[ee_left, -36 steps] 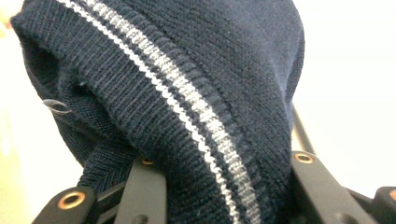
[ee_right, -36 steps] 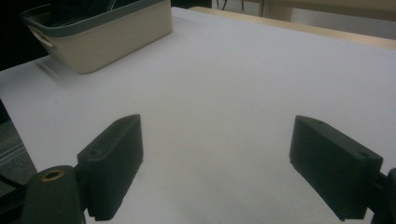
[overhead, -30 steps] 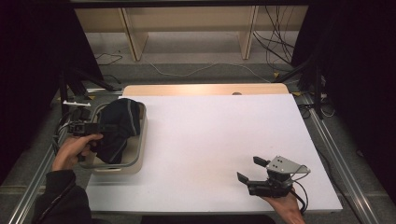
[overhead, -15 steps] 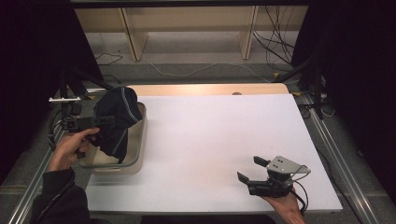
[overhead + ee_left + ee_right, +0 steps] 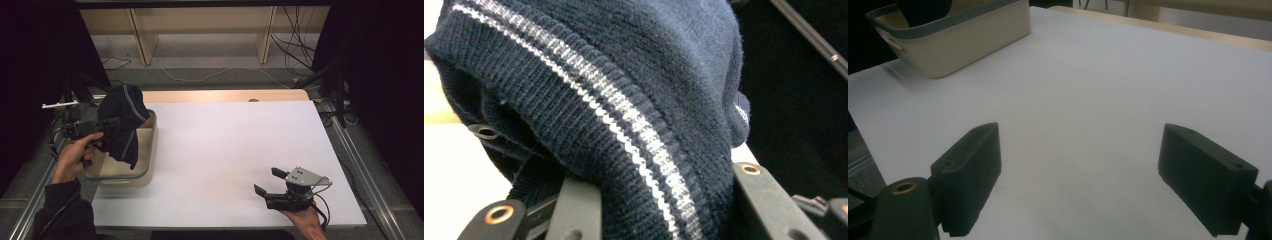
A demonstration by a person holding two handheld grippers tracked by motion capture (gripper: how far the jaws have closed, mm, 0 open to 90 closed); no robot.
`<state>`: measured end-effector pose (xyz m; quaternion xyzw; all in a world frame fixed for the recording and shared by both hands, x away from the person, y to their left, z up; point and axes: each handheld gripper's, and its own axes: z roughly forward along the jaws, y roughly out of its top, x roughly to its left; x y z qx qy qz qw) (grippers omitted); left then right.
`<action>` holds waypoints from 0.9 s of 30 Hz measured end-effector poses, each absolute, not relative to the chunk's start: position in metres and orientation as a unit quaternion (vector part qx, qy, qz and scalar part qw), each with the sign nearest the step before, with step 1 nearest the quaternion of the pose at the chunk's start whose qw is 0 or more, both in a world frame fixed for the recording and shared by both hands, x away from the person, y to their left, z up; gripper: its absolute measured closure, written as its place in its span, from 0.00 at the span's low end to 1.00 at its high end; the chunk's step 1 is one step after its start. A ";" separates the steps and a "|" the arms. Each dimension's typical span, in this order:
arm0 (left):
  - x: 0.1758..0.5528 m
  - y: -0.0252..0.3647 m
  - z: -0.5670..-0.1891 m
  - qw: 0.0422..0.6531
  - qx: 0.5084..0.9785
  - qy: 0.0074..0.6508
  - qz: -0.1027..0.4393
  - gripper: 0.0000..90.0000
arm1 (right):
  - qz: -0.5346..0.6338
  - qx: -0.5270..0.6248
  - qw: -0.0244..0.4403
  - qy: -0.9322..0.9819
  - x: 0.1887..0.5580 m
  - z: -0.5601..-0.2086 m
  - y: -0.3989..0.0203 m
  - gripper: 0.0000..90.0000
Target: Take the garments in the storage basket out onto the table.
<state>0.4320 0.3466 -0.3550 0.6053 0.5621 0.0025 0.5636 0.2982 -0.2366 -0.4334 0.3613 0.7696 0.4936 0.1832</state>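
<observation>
High view: your left gripper (image 5: 107, 122), clamped on the navy striped knitted garment (image 5: 124, 122), should lift it clear of the beige plastic bin (image 5: 145, 167) toward three o'clock; your right gripper (image 5: 267, 182) rests, jaws apart.

White table (image 5: 225, 150), pale wooden strip along its far edge, cream basket (image 5: 145, 167) at its left side

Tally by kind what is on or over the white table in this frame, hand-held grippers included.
Dark knitted garment: 1
Beige bin: 1
Hand-held grippers: 2, the left hand-held gripper shut on the garment, the right hand-held gripper open
Total: 4
</observation>
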 end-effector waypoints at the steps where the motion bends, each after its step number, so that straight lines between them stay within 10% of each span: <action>1: 0.432 0.347 -0.355 0.564 0.605 0.562 0.003 0.71 | 0.494 0.361 0.183 0.770 0.298 -0.433 -0.237 0.20; 27: 0.420 0.332 -0.327 0.637 0.582 0.505 -0.021 0.71 | 0.496 0.362 0.182 0.768 0.298 -0.433 -0.237 0.20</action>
